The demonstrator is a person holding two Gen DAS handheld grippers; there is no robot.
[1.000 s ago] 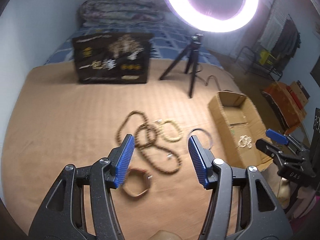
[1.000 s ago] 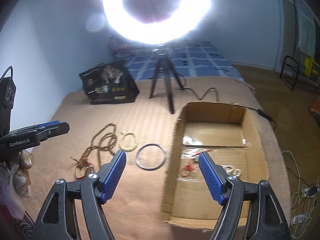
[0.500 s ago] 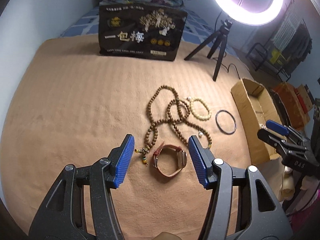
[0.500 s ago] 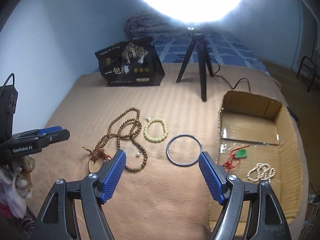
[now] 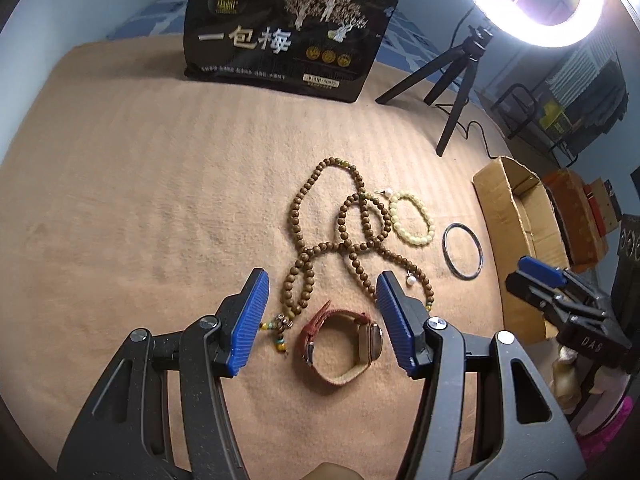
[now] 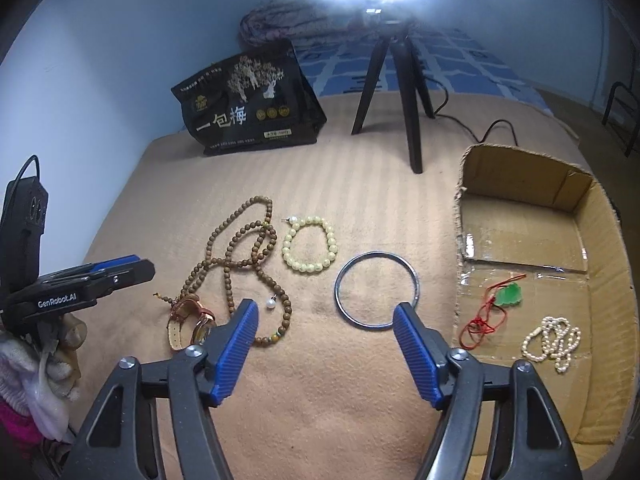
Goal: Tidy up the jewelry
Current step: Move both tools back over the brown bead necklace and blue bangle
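On the tan blanket lie a brown-strap watch [image 5: 344, 344] [image 6: 188, 322], a long wooden bead necklace [image 5: 340, 236] [image 6: 240, 252], a pale yellow bead bracelet [image 5: 412, 220] [image 6: 310, 244] and a metal bangle [image 5: 462, 250] [image 6: 376, 290]. My left gripper [image 5: 320, 316] is open, its fingers straddling the watch from just above. My right gripper [image 6: 324, 344] is open and empty, just short of the bangle. The cardboard box [image 6: 600, 216] [image 5: 516, 208] holds a green pendant on red cord [image 6: 508, 296] and a pearl strand [image 6: 554, 340].
A black snack bag [image 5: 288, 36] [image 6: 248, 108] stands at the back of the blanket. A ring light on a black tripod [image 5: 452, 88] [image 6: 400, 92] stands behind the jewelry, its cable trailing right. A folded quilt [image 6: 280, 24] lies farther back.
Both grippers have moved forward and lower toward the jewelry. The watch now sits between my left fingers, and the bangle is close in front of my right gripper. Both stay open.
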